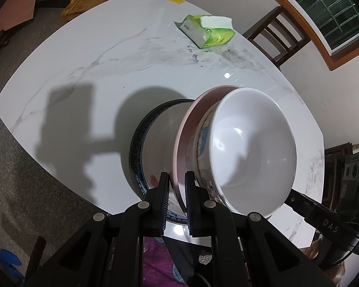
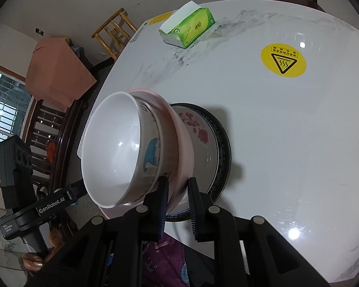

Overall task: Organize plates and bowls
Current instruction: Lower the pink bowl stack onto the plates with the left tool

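Observation:
A white bowl [image 1: 251, 148] [image 2: 112, 148] with a blue cartoon print sits nested in a pink bowl [image 1: 186, 129] [image 2: 182, 138]. My left gripper [image 1: 177, 181] is shut on the pink rim at one side. My right gripper [image 2: 178, 187] is shut on the rim at the opposite side. The pair hangs tilted over a blue-rimmed flowered plate [image 1: 136, 148] [image 2: 223, 148] lying on the marble table [image 1: 83, 59] [image 2: 287, 143]. I cannot tell whether the pink bowl touches the plate.
A green tissue pack [image 1: 208, 31] [image 2: 191, 27] lies at the table's far side, and a yellow warning sticker [image 2: 283, 59] is on the top. A dark chair [image 1: 277, 35], a wooden stool [image 2: 112, 31] and a cardboard box [image 2: 57, 69] stand around the table.

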`<action>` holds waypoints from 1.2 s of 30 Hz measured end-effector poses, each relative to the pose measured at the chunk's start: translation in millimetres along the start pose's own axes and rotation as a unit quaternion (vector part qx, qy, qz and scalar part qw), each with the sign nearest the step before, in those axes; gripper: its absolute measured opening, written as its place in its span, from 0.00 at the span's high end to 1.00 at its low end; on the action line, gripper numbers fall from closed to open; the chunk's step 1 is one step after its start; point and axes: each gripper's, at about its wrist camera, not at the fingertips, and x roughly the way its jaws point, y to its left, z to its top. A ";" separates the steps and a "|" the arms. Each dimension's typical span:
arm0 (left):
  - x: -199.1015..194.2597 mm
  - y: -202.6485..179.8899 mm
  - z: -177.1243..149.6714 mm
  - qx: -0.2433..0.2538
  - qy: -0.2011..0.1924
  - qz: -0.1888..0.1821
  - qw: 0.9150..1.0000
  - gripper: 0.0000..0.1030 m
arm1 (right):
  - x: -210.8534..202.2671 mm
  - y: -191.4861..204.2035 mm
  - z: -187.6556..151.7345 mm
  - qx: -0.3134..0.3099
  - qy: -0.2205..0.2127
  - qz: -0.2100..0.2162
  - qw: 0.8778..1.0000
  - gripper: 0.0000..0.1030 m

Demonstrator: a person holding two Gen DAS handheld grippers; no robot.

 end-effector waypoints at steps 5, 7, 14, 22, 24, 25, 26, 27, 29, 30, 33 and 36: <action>3.1 3.5 1.7 -0.003 0.002 0.001 1.000 0.91 | 4.5 0.1 1.0 0.001 0.004 0.000 1.000 0.84; 3.9 4.2 1.7 -0.003 0.002 0.000 1.000 0.91 | 5.0 0.8 1.1 0.001 0.004 -0.001 1.000 0.84; 5.1 4.7 1.8 -0.003 0.003 0.001 1.000 0.91 | 5.5 0.1 1.5 0.003 0.006 -0.001 1.000 0.84; 8.5 5.5 -0.2 -0.003 0.007 0.002 1.000 0.91 | 7.9 -2.2 1.5 0.007 0.009 0.001 1.000 0.84; 9.3 5.1 -0.5 -0.003 0.007 0.002 1.000 0.91 | 8.8 -2.4 2.0 0.008 0.009 0.001 1.000 0.84; 9.5 4.9 -0.3 -0.002 0.008 0.003 1.000 0.91 | 8.9 -2.3 2.1 0.008 0.009 0.001 1.000 0.84; 9.9 4.7 -0.5 -0.001 0.008 0.003 1.000 0.91 | 8.8 -2.2 1.8 0.008 0.009 0.001 1.000 0.84; 10.2 4.8 -0.8 -0.002 0.008 0.004 1.000 0.91 | 9.2 -2.2 1.8 0.008 0.010 0.001 1.000 0.84; 11.3 4.8 -1.5 -0.002 0.009 0.004 1.000 0.91 | 10.2 -3.2 1.8 0.010 0.010 0.001 1.000 0.84; 12.1 4.7 -2.1 -0.001 0.009 0.005 1.000 0.91 | 10.8 -3.6 1.9 0.011 0.011 0.002 1.000 0.84; 14.8 5.0 -3.1 -0.001 0.012 0.007 1.000 0.91 | 11.8 -4.2 2.0 0.012 0.012 0.001 1.000 0.84; 16.9 5.1 -4.0 -0.001 0.013 0.009 1.000 0.91 | 12.7 -4.6 2.1 0.013 0.013 0.001 1.000 0.84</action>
